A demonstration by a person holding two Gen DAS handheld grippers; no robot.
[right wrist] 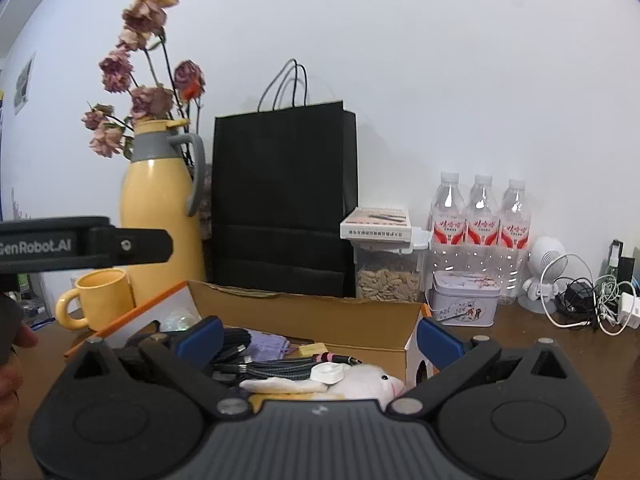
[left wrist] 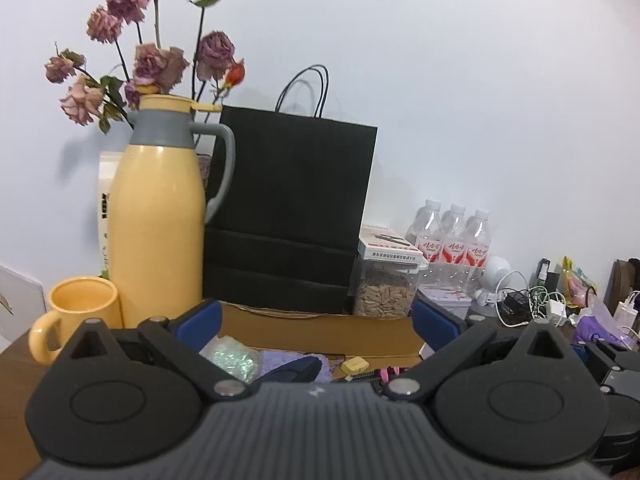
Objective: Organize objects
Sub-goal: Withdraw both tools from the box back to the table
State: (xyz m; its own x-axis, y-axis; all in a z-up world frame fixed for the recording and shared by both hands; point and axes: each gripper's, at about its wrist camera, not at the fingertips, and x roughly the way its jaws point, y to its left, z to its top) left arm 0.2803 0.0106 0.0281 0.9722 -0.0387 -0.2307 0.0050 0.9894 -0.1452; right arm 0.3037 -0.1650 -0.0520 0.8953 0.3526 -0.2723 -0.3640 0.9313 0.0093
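Right tool [right wrist: 320,340]: we see its blue pads spread wide with nothing between them, over the open cardboard box [right wrist: 320,312].
Left tool [left wrist: 316,324]: likewise released and empty, above the same box.
Task's things: the plush toy [right wrist: 360,384], the white cap [right wrist: 328,372] and the cables [right wrist: 260,368] already lie in the box at 6 o'clock in the right view.
Crowding risk: we judge the two tools close together; a careless swing could knock one into the other.
Tipping risk: the yellow jug [right wrist: 160,216] and mug [right wrist: 104,296] at 9 o'clock stand just beside the box; a nudge of the flap could upset the mug.
Spill risk: the toy sits high at the near edge and may roll out.
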